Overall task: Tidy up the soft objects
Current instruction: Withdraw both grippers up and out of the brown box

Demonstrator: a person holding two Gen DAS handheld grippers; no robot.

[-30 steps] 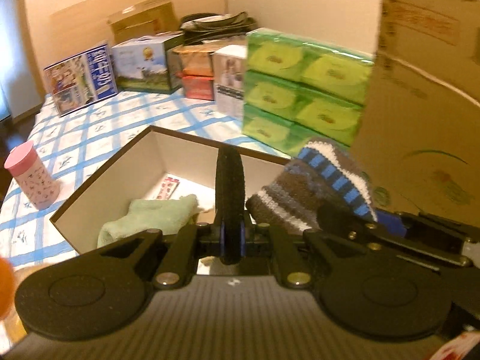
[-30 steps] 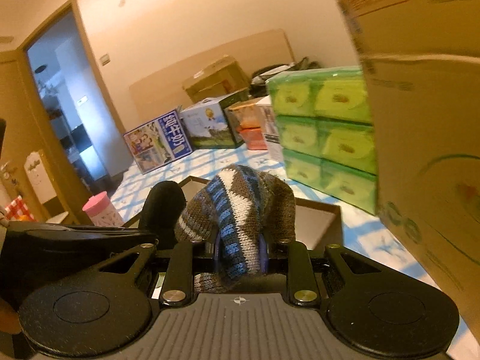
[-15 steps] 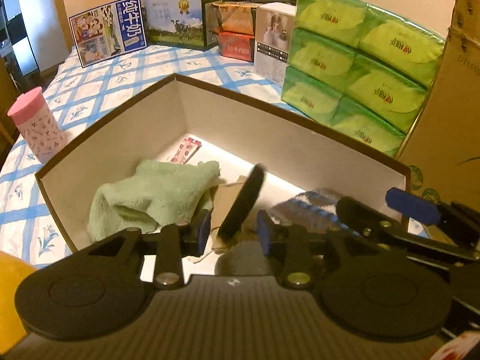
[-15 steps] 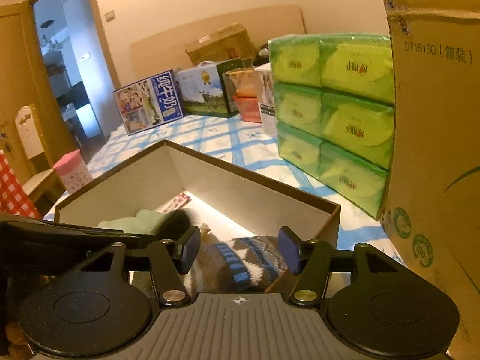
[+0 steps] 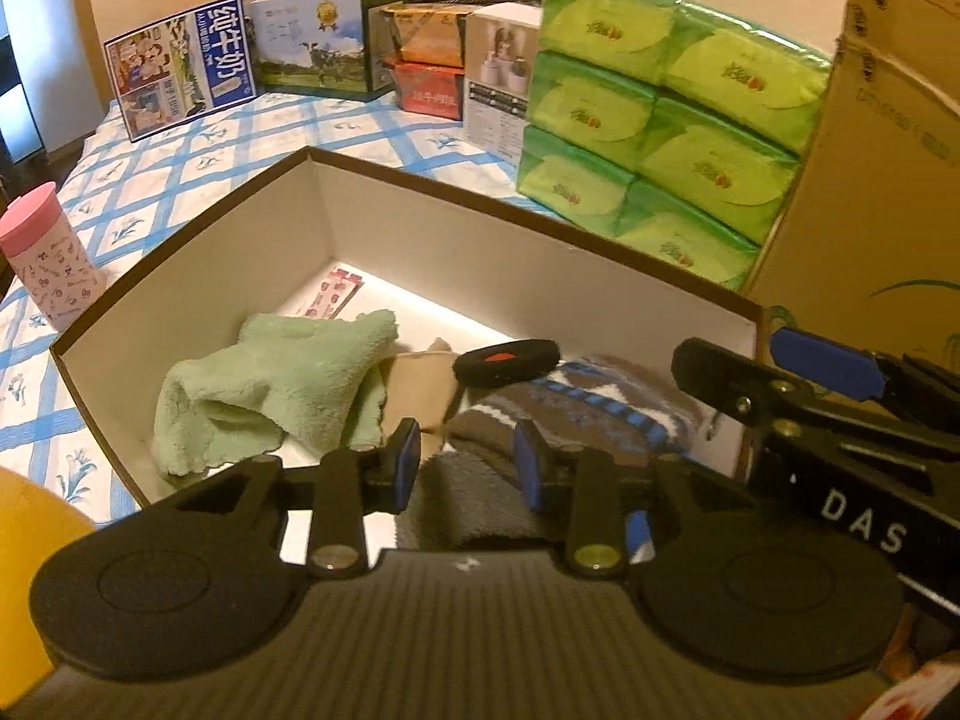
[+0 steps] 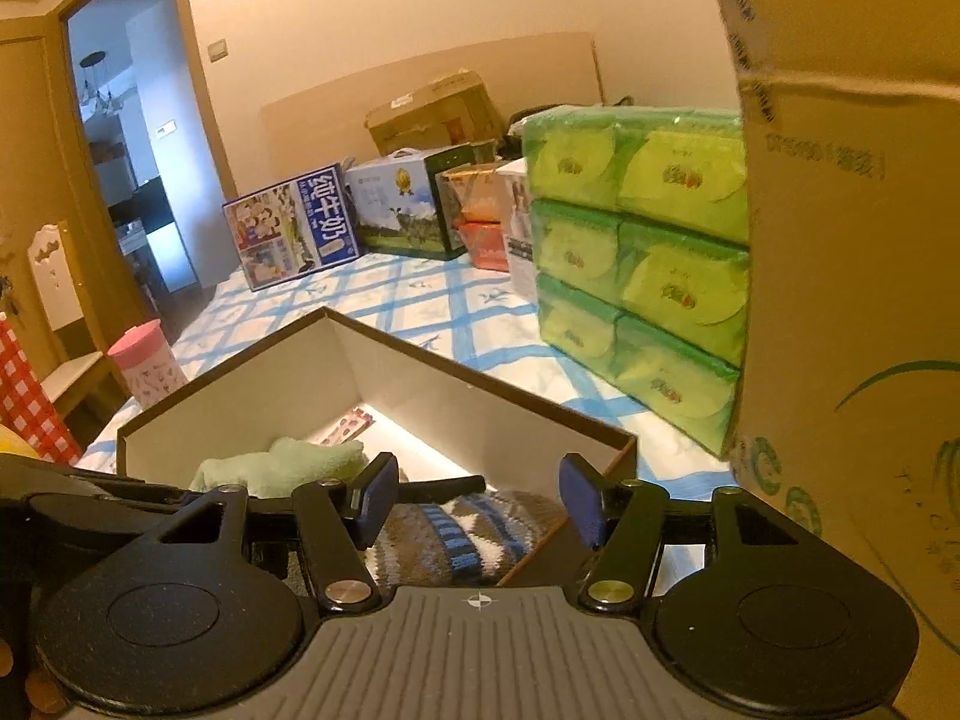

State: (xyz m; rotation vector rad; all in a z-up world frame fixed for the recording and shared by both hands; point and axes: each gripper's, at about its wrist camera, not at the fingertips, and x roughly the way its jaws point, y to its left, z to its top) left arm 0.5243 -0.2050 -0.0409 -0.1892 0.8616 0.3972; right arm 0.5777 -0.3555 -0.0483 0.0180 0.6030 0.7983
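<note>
An open brown-rimmed cardboard box (image 5: pixel 456 228) sits on the bed. Inside lie a green fleece cloth (image 5: pixel 270 384), a beige item (image 5: pixel 420 381), a black disc with a red spot (image 5: pixel 507 360) and a brown, blue and white striped knit piece (image 5: pixel 576 414). My left gripper (image 5: pixel 462 465) is open and empty above the box's near side. My right gripper (image 6: pixel 477 501) is open and empty above the knit piece (image 6: pixel 456 531); its fingers (image 5: pixel 822 357) reach in from the right in the left wrist view. The green cloth (image 6: pixel 282 465) and box (image 6: pixel 456 396) also show in the right wrist view.
A stack of green tissue packs (image 5: pixel 660 132) and a tall cardboard carton (image 5: pixel 876 180) stand to the right of the box. A pink cup (image 5: pixel 45 264) stands to its left. Several printed boxes (image 5: pixel 312 42) line the far end of the blue-checked bed.
One second ago the left gripper held the black disc and the right gripper held the knit piece above the box. Both lowered, opened and let go; both items now lie in the box.
</note>
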